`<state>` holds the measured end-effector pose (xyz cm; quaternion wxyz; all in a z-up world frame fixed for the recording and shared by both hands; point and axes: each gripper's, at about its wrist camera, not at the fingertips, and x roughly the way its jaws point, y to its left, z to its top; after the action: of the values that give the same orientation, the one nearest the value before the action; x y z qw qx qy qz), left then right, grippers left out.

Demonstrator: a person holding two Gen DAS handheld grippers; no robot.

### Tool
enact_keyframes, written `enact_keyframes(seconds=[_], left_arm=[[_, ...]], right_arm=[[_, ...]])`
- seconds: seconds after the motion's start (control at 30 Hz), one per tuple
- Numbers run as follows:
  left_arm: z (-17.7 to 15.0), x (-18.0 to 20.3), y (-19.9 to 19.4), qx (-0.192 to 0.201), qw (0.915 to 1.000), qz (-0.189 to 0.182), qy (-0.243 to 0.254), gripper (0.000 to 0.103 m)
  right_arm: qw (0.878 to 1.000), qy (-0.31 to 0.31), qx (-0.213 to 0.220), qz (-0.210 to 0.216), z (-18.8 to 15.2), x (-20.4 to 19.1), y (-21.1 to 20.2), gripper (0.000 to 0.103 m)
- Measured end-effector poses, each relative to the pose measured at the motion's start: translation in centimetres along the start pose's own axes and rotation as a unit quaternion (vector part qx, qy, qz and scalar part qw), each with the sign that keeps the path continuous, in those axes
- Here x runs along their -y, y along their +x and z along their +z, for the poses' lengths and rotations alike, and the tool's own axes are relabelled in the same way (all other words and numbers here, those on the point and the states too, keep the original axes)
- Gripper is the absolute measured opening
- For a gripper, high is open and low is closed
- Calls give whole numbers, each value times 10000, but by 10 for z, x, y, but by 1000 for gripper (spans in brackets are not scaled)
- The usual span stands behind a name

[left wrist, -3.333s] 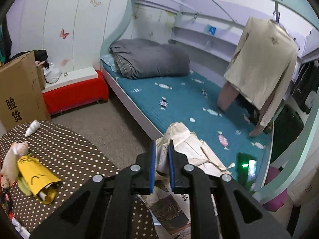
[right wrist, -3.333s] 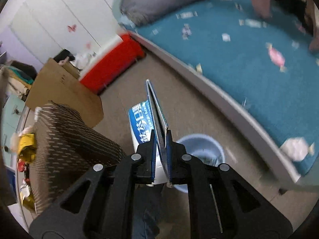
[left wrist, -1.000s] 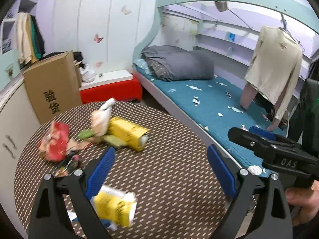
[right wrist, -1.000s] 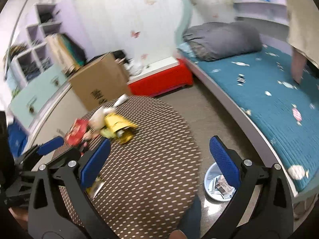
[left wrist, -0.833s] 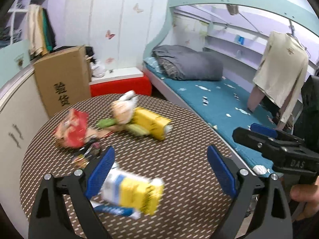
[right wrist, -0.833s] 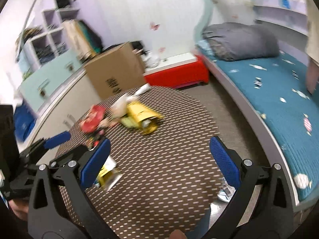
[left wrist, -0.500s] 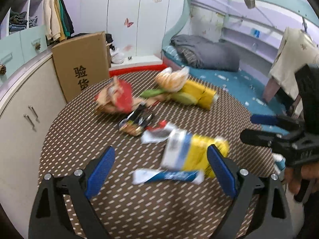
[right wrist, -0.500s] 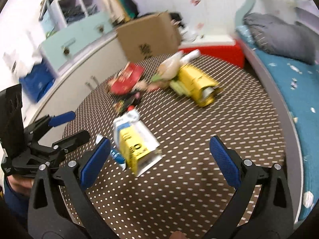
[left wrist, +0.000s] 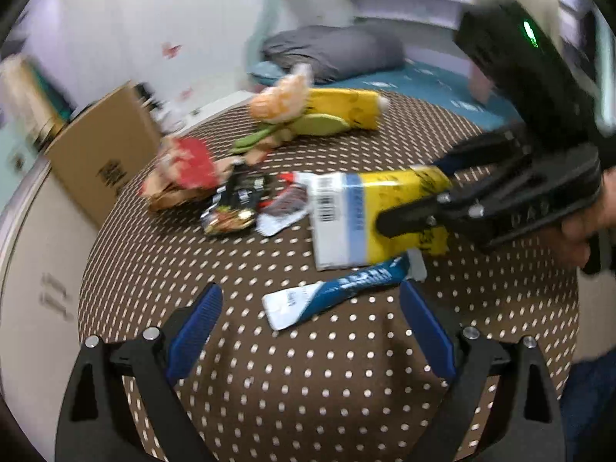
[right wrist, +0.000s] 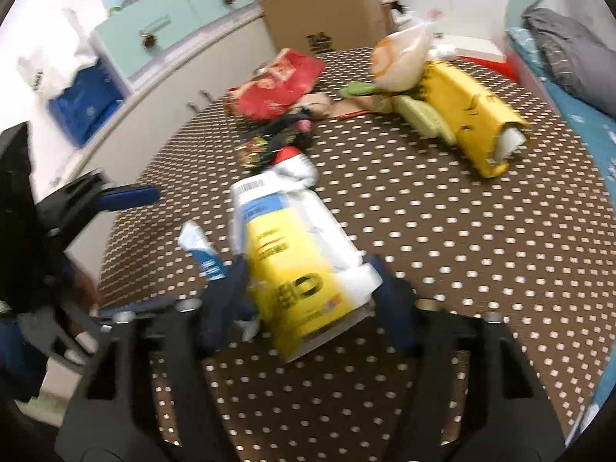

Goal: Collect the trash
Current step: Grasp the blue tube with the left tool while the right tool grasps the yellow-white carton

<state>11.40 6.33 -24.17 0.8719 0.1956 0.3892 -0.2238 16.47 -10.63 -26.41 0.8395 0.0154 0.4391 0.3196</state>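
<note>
- Behind everything runs a child's bedroom: pale cupboards, a cardboard box (right wrist: 327, 11) and a bed with a grey quilt, all beyond the round surface (right wrist: 481, 238), whose brown cloth has white dots and looks slightly grippy.
- Biggest piece of trash is the yellow-and-white packet (right wrist: 304, 265), flat, soft and crinkly, lying near the middle of that surface.
- On the far side of the packet sit a yellow pouch (right wrist: 469, 111), a pale bag (right wrist: 400, 57), a red snack bag (right wrist: 277, 84) and small dark wrappers (left wrist: 235, 204).
- Right gripper (right wrist: 308, 296): its fingers have just been closing and now straddle the packet's near end; blur hides whether the pads press it yet.
- Left gripper (left wrist: 308, 319): fingers spread wide, empty, above the slim blue-and-white sachet (left wrist: 335, 292) just beside the packet.
- Risk, as I judge it: the slack film could fold or slide out of a pinch at one end, and a low finger could snag the cloth.
- The two grippers work close together and could knock each other, or flick the light sachet away.
</note>
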Motion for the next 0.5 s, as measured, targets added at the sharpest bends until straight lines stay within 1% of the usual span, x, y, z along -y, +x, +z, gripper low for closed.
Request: enact_keyframes(seconds=[0.07, 0.1, 0.17, 0.2, 0.23, 0.27, 0.3, 0.33, 0.37, 0.4, 0.43, 0.47, 0.5], left_arm=[[4, 5, 7, -43, 9994, 7, 334, 91], [5, 7, 11, -41, 9984, -96, 561, 91], [7, 11, 16, -58, 9965, -274, 792, 91], [8, 15, 18, -93, 9947, -346, 963, 90], [9, 21, 20, -127, 9924, -435, 1148, 86], [9, 24, 19, -110, 9910, -513, 1233, 76], [11, 26, 19, -145, 9894, -676, 1275, 63], [13, 27, 19, -196, 9885, -841, 1243, 56], [14, 28, 19, -228, 9878, -920, 1233, 45], [14, 31, 19, -252, 9872, -985, 1229, 36], [14, 33, 18, -271, 9869, -1014, 1223, 30], [14, 36, 18, -297, 9868, -1052, 1193, 16], [14, 39, 18, -314, 9874, -1031, 1156, 10]], right_arm=[[10000, -25, -6, 27, -3, 0, -5, 51], [10000, -20, 11, 6, -5, 2, -10, 51], [9999, 79, 63, -32, -12, 10, -21, 49], [9999, 124, 83, -56, -13, 14, -24, 49], [9996, 218, 129, -127, -16, 21, -31, 49], [9992, 297, 167, -187, -18, 27, -35, 49], [9988, 384, 210, -231, -19, 32, -39, 49], [9982, 477, 260, -269, -21, 38, -44, 49], [9976, 546, 301, -290, -23, 41, -47, 49], [9969, 624, 355, -308, -25, 45, -51, 49], [9963, 690, 403, -323, -27, 48, -54, 49], [9958, 739, 442, -325, -30, 52, -57, 49], [9949, 807, 496, -334, -31, 56, -61, 49]])
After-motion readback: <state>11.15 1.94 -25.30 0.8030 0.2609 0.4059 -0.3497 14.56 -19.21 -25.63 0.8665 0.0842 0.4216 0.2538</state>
